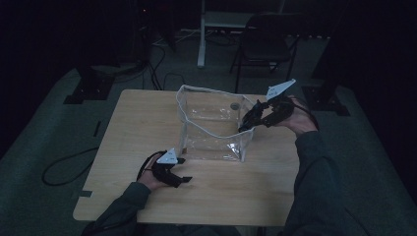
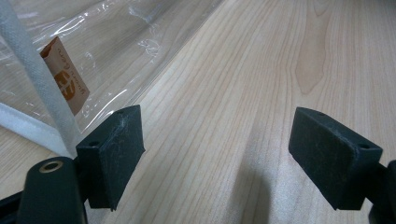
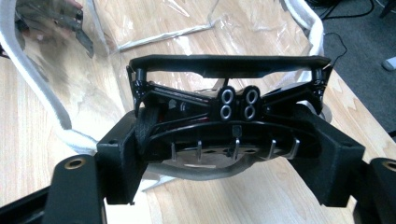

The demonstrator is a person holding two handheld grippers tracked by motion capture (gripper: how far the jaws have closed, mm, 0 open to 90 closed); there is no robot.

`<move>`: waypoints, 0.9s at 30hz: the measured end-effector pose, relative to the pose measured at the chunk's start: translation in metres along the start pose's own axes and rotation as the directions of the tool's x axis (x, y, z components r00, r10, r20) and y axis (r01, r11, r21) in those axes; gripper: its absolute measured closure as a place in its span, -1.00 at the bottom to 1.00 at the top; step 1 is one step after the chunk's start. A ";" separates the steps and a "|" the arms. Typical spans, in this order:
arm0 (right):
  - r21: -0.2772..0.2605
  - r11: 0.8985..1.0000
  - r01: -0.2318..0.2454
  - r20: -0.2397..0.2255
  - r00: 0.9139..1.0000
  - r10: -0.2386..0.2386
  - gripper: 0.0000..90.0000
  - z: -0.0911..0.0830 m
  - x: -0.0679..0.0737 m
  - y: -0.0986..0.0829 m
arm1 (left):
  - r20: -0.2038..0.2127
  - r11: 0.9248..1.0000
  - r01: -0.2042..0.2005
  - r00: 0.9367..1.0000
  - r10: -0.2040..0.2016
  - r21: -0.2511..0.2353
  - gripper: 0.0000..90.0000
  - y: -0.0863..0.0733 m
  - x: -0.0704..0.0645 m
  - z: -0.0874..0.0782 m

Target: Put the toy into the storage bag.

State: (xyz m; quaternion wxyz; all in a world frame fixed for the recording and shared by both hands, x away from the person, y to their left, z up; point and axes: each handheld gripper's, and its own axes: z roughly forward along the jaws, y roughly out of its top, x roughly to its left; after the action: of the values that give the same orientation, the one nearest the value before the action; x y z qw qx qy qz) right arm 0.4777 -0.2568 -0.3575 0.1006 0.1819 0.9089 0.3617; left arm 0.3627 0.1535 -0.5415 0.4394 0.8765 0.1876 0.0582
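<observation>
A clear plastic bag (image 1: pixel 211 125) with white trim stands open on the wooden table (image 1: pixel 142 123). My right gripper (image 1: pixel 250 119) is at the bag's right rim, shut on a black clip-like object (image 3: pixel 229 100) with metal prongs, held just over the white trim (image 3: pixel 310 28). My left gripper (image 1: pixel 185 170) rests on the table at the bag's front left corner, open and empty. In the left gripper view its jaws (image 2: pixel 215 140) stand wide apart over bare wood, with the bag (image 2: pixel 116 42) and its brown label (image 2: pixel 65 77) close by. What lies inside the bag is unclear.
A black folding chair (image 1: pixel 265 44) and a white post (image 1: pixel 201 34) stand beyond the table's far edge. Cables (image 1: pixel 64 167) lie on the grey floor to the left. Dark stand bases (image 1: pixel 88 88) sit at both far corners.
</observation>
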 end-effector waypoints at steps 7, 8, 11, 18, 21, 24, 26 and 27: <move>-0.002 1.000 -0.018 -0.004 1.000 0.018 -0.43 -0.001 -0.001 -0.004 | 0.005 1.000 0.004 1.000 -0.004 -0.005 -0.59 0.001 0.002 0.001; -0.002 1.000 -0.018 -0.004 1.000 0.018 -0.43 -0.001 -0.002 -0.005 | 0.006 1.000 0.007 1.000 -0.007 -0.007 -0.59 0.001 0.002 0.001; 0.000 1.000 -0.024 -0.006 1.000 0.024 -0.43 -0.001 -0.002 -0.006 | 0.008 1.000 0.014 1.000 -0.014 -0.006 -0.59 0.001 0.003 0.002; 0.000 1.000 -0.023 -0.006 1.000 0.023 -0.43 -0.001 -0.002 -0.009 | 0.011 1.000 0.012 1.000 -0.012 -0.003 -0.59 0.002 0.003 0.003; -0.002 1.000 -0.023 -0.005 1.000 0.023 -0.44 -0.001 -0.002 -0.010 | 0.014 1.000 0.013 1.000 -0.013 -0.003 -0.59 0.003 0.004 0.004; 0.003 1.000 -0.024 -0.004 1.000 0.024 -0.44 -0.002 -0.002 -0.011 | 0.019 1.000 0.012 1.000 -0.012 -0.004 -0.59 0.003 0.004 0.004; 0.004 1.000 -0.027 -0.004 1.000 0.027 -0.44 -0.002 -0.002 -0.012 | 0.018 1.000 0.008 1.000 -0.008 -0.003 -0.59 0.003 0.004 0.004; 0.003 1.000 -0.029 -0.005 1.000 0.029 -0.44 -0.002 -0.002 -0.012 | 0.018 1.000 0.006 1.000 -0.006 -0.002 -0.59 0.003 0.003 0.004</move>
State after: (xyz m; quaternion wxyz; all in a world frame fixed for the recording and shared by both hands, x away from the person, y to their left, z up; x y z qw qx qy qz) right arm 0.4757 -0.2668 -0.3644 0.0927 0.1941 0.9069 0.3622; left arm 0.3676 0.1498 -0.5416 0.4420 0.8761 0.1862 0.0494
